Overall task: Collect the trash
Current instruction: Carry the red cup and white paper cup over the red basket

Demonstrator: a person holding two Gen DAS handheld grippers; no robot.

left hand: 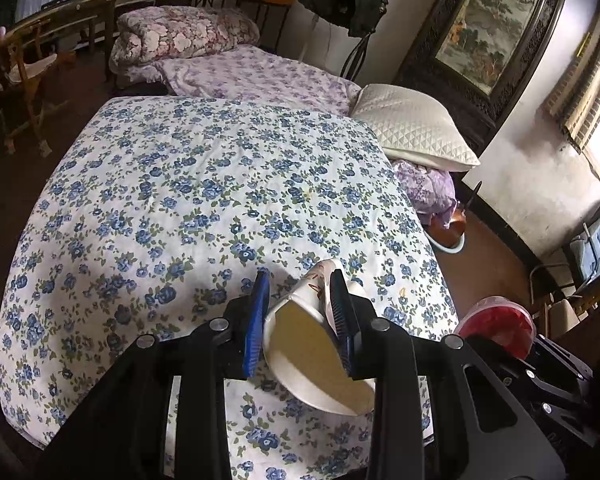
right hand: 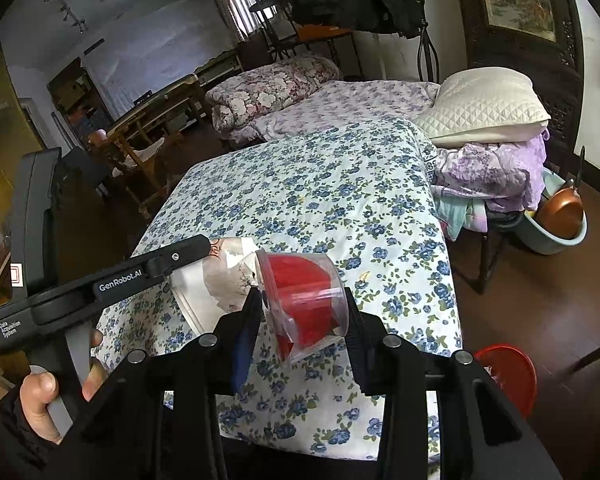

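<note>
The left gripper [left hand: 300,312] fingers clamp a white paper cup [left hand: 316,360] above the bed [left hand: 220,184] at 6 o'clock; the right gripper [right hand: 300,328] grips a clear plastic cup [right hand: 304,300] — red contents indistinct.

We saw the left gripper [left hand: 302,320] clamp a squashed white paper cup [left hand: 316,354] above the blue-flowered bedspread [left hand: 204,200], a white pillow [left hand: 414,126] beyond.

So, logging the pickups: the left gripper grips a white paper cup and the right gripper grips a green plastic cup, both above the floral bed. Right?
Not quite. In the right wrist view the right gripper grips a clear plastic cup with red inside, not green. The rest stands.
</note>
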